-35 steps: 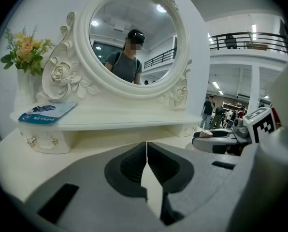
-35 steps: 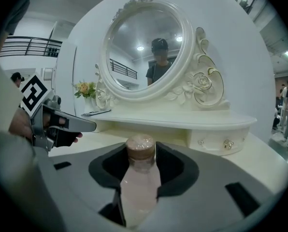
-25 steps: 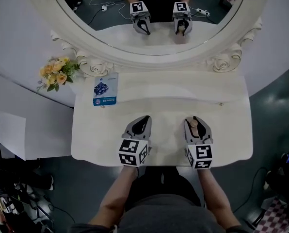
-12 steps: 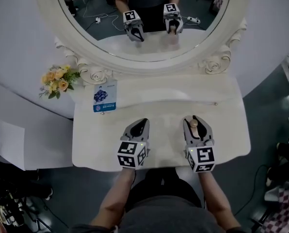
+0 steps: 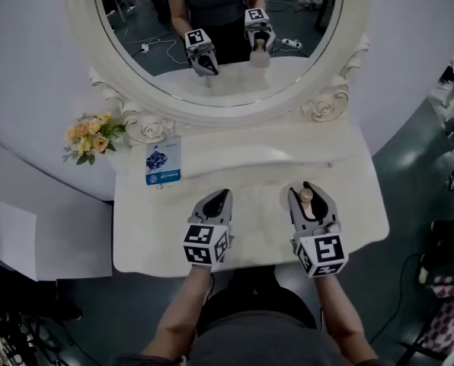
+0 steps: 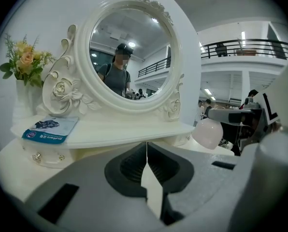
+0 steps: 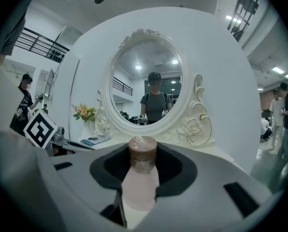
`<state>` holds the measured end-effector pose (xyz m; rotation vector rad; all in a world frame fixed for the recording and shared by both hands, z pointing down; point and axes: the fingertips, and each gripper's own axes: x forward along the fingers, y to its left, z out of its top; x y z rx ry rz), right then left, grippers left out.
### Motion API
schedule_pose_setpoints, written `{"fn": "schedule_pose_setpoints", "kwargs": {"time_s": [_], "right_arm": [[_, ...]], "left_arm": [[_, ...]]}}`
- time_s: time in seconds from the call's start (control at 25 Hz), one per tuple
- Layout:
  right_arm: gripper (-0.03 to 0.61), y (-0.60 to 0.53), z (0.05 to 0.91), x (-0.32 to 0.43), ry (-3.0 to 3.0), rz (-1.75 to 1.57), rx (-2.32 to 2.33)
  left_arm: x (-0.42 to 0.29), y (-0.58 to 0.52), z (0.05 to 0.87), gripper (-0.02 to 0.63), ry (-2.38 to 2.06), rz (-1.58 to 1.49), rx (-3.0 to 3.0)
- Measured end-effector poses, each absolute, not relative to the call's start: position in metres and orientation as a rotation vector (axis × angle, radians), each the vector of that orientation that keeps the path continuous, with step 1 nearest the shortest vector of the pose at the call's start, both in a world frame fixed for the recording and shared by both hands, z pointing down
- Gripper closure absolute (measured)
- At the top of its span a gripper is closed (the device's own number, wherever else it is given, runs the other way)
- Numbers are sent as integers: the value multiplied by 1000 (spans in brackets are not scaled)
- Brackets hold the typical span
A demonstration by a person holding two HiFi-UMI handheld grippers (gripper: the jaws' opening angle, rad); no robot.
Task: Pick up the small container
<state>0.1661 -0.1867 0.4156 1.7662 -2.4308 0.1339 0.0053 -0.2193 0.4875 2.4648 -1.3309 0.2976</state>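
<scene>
The small container (image 7: 140,175) is a pale pink bottle with a brown cap, and my right gripper (image 5: 308,198) is shut on it. In the head view its cap (image 5: 305,196) shows between the jaws, over the right half of the white dressing table (image 5: 151,239). In the left gripper view the bottle (image 6: 208,132) appears at the right, held off the table. My left gripper (image 5: 219,200) hovers over the table's left half, jaws shut with nothing between them.
A large oval mirror (image 5: 219,44) in an ornate white frame stands at the back. A blue card (image 5: 163,164) lies on the raised shelf at the left, beside a small bouquet of flowers (image 5: 90,133). The table's front edge runs just below both grippers.
The view has shifted, so the table and mirror sit a little further left and up. Both grippers hold about the same places over the table, the right still shut on the bottle.
</scene>
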Motion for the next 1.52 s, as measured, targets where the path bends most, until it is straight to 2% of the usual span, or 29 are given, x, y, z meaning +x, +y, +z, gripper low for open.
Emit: {"fn": "schedule_pose_setpoints", "kwargs": {"time_s": [0.8, 1.52], "right_arm": [[437, -155, 345, 164, -2498, -16, 1813], [437, -150, 342, 172, -2488, -16, 1847]], "left_arm": [[3, -213, 478, 604, -1320, 277, 2500], [8, -213, 477, 604, -1316, 277, 2512]]}}
